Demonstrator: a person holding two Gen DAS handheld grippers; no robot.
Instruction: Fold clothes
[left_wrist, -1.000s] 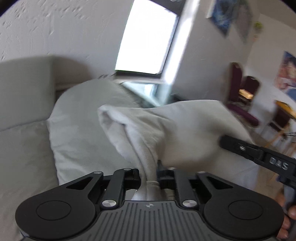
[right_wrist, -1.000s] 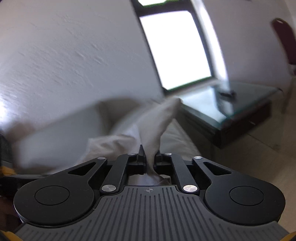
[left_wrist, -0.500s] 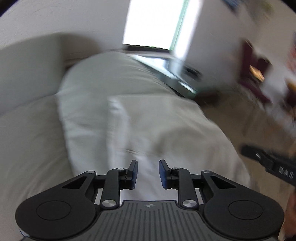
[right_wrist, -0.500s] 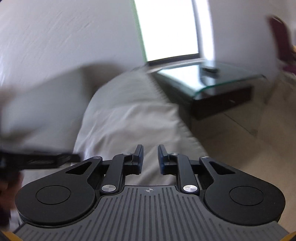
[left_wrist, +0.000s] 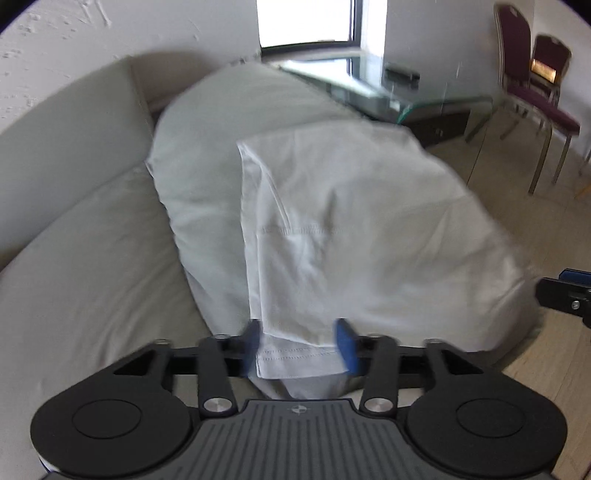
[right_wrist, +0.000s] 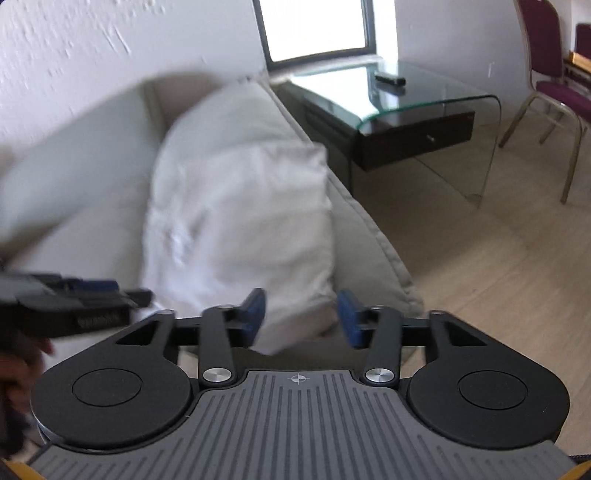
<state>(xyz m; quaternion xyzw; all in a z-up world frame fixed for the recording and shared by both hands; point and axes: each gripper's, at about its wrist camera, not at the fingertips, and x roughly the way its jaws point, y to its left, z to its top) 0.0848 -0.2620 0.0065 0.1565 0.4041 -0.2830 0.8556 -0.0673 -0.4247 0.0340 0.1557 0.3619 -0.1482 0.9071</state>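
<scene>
Both grippers opening. Left gripper (left_wrist: 300, 345) fingers spread, shirt (left_wrist: 354, 221) hem lies loose between them. Right gripper (right_wrist: 302, 314) spread, pinching nothing. Shirt lies folded on sofa (left_wrist: 92, 266) cushion.

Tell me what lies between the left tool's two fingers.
In the left wrist view, the white garment's hemmed end lies between the left tool's opening jaws; its fingers don't press it.

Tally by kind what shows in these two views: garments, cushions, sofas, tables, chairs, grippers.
White garment: 1
Cushion: 1
Sofa: 1
Glass table: 1
Purple chairs: 2
Left gripper, right gripper, jaws opening: 2
Total: 8
</scene>
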